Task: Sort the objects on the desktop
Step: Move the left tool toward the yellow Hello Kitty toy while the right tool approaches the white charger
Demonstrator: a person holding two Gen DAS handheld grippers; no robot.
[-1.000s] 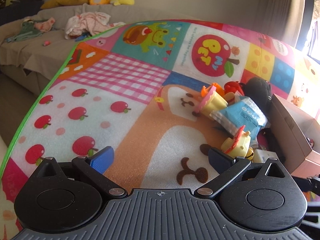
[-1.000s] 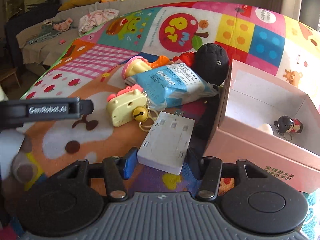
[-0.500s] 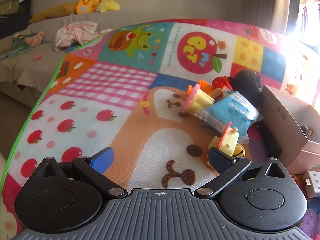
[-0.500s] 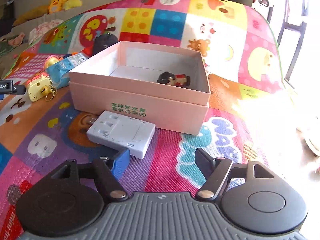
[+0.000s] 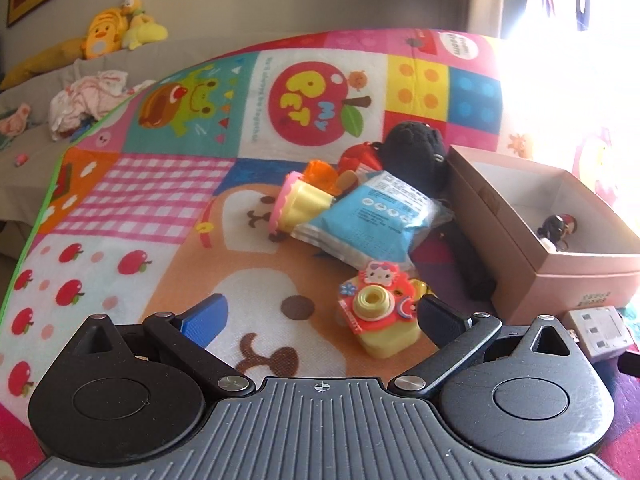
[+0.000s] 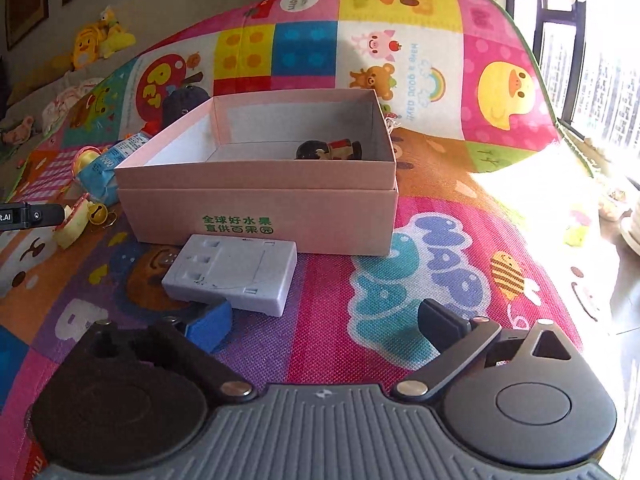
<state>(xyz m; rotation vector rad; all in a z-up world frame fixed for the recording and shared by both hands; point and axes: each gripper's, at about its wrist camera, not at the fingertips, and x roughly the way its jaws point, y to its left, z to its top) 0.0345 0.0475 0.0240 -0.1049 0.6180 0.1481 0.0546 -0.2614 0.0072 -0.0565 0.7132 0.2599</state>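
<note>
Two handheld grippers work over a bright patchwork play mat. The right gripper has just been opening its jaws: a second ago they pinched a grey plastic adapter, and now they stand wide with nothing pressed between them. The adapter lies flat on the mat, touching the front wall of the pink cardboard box rather than inside it; the blue left pad sits just beside its near edge, seemingly clear of it. So the adapter has been carried from the toy pile to the box's foot and let go, which suggests it is being grouped outside the box, though that is a guess. Inside the box lies one small doll figure. The left gripper is wide open too and has drifted toward the pile, so a yellow toy camera now sits between its fingers, near the right one, untouched. Behind it lie a blue packet, a yellow cup toy and a black knitted toy, all unsorted.
</note>
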